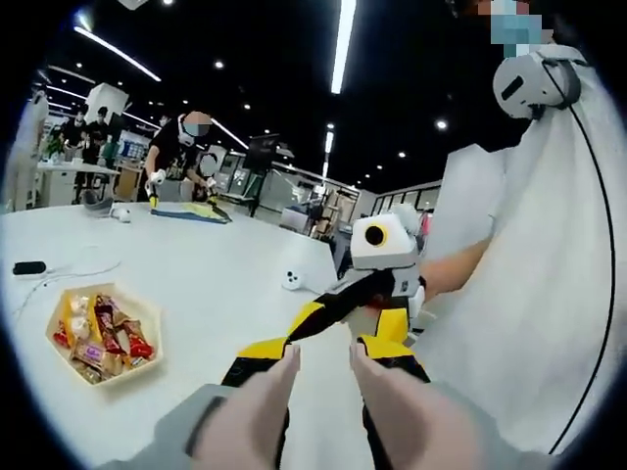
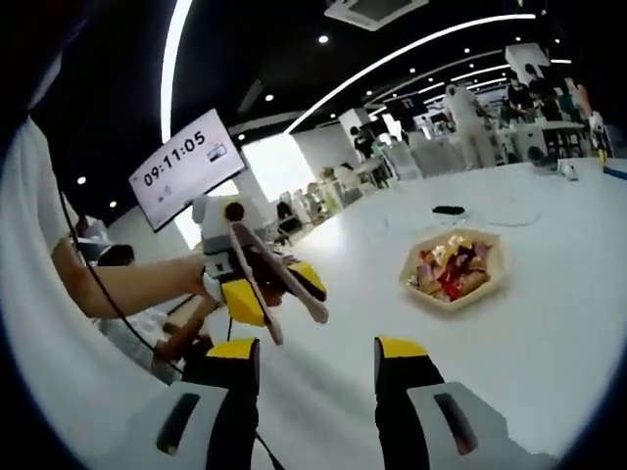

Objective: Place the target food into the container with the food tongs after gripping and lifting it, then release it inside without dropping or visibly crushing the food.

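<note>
The food is a heap of wrapped snacks (image 2: pixel 453 262) in a shallow hexagonal tray (image 1: pixel 61 354), which sits out on the open white counter (image 1: pixel 225 284), well apart from both grippers; we cannot tell which piece is the target. The food tongs (image 2: pixel 286 286) are clamped in the jaws of the left gripper (image 2: pixel 257 294), their two pale arms spread apart with nothing between them. The right gripper (image 2: pixel 318 357) has its jaws wide and empty. We judge the step in hand to be the approach. To do it well, we should bring the tong tips down over one snack at the top of the heap, one arm on each side, and close only until the wrapper stops slipping before lifting straight up. The piled neighbours and the tray's low rim are the likely snags. Further out, a small black item with a cable (image 1: pixel 29 267) and a white device (image 1: pixel 294 279) lie on the counter, a clock screen (image 2: pixel 186 162) hangs behind, and people work at a far table (image 1: pixel 186 147).
</note>
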